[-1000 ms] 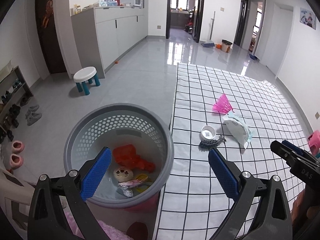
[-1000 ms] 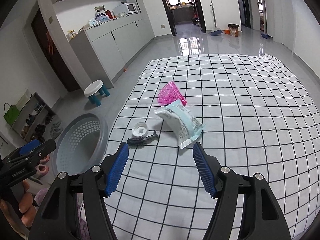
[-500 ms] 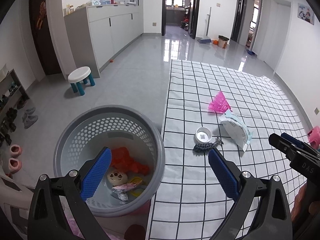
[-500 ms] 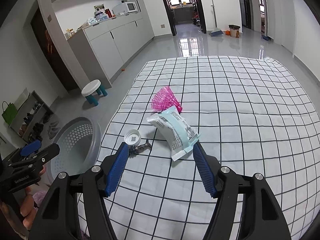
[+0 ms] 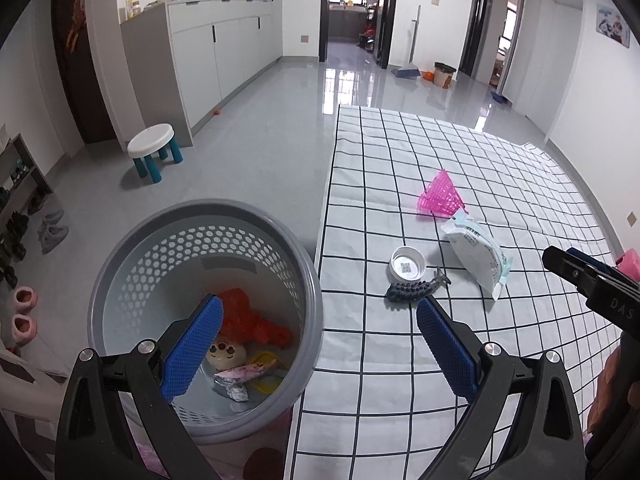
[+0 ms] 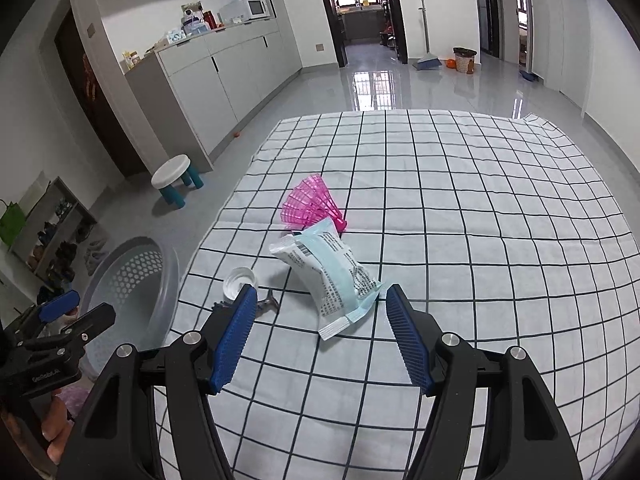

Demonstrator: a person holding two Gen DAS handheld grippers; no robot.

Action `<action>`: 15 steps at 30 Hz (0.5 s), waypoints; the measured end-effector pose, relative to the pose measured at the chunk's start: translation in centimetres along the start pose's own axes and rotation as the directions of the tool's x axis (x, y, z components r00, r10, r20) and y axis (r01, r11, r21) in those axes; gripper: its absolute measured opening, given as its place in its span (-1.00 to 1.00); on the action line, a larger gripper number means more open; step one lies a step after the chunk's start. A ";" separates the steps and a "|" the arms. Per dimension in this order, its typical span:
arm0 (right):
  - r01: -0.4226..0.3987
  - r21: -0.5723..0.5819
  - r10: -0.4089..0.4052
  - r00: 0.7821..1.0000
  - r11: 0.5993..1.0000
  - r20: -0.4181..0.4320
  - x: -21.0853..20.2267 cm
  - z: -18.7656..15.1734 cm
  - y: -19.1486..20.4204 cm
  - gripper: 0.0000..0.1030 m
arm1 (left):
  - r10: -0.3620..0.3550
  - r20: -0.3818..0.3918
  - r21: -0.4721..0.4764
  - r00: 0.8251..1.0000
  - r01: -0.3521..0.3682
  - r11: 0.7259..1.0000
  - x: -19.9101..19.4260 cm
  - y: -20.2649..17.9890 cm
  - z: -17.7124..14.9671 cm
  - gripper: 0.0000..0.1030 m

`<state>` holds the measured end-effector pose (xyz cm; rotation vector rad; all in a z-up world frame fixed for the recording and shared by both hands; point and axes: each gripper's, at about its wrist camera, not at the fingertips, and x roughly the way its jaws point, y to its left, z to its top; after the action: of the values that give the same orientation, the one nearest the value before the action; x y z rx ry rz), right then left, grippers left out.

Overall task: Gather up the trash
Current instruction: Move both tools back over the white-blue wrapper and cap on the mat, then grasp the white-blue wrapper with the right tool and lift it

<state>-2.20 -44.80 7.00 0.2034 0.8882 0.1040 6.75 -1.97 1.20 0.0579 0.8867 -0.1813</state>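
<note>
Right wrist view: right gripper [image 6: 316,334] jaws wide, empty, above the checked cloth [image 6: 480,240]; white-and-blue packet [image 6: 334,280] just beyond, pink shuttlecock [image 6: 312,204] behind it. Left gripper [image 5: 316,344], jaws wide, empty, hangs over the grey basket [image 5: 120,260] holding trash.

You had four loose pieces of trash on the black-and-white checked cloth [image 5: 400,152]: one pink ribbed plastic cone [image 5: 440,196], one white and pale-blue sealed packet [image 5: 476,258], one round white plastic lid [image 5: 408,266] and one dark toothed hair clip [image 5: 414,288]. You had one grey perforated round plastic basket [image 5: 120,280], and inside it one crumpled orange piece [image 5: 252,320], one cream round item with a face [image 5: 226,354], one silvery pink wrapper [image 5: 240,376] and one yellow piece [image 5: 268,378]. One white stool with teal legs [image 5: 152,148] stood on the floor.
</note>
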 end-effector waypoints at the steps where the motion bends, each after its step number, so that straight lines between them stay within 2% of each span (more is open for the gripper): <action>1: 0.003 -0.003 -0.003 1.000 1.000 -0.006 0.3 0.0 0.0 0.25 | 0.000 -0.004 -0.001 1.000 0.000 1.000 0.2 0.0 0.0 0.86; 15: -0.002 -0.089 -0.007 0.995 0.996 -0.104 4.7 1.6 0.5 0.25 | 0.000 -0.033 0.003 0.999 0.000 1.000 1.7 -0.3 -0.2 0.86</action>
<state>1.99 -43.74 4.46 0.1146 0.9854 0.1525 7.62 -2.49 -0.25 0.0637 0.9197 -0.1817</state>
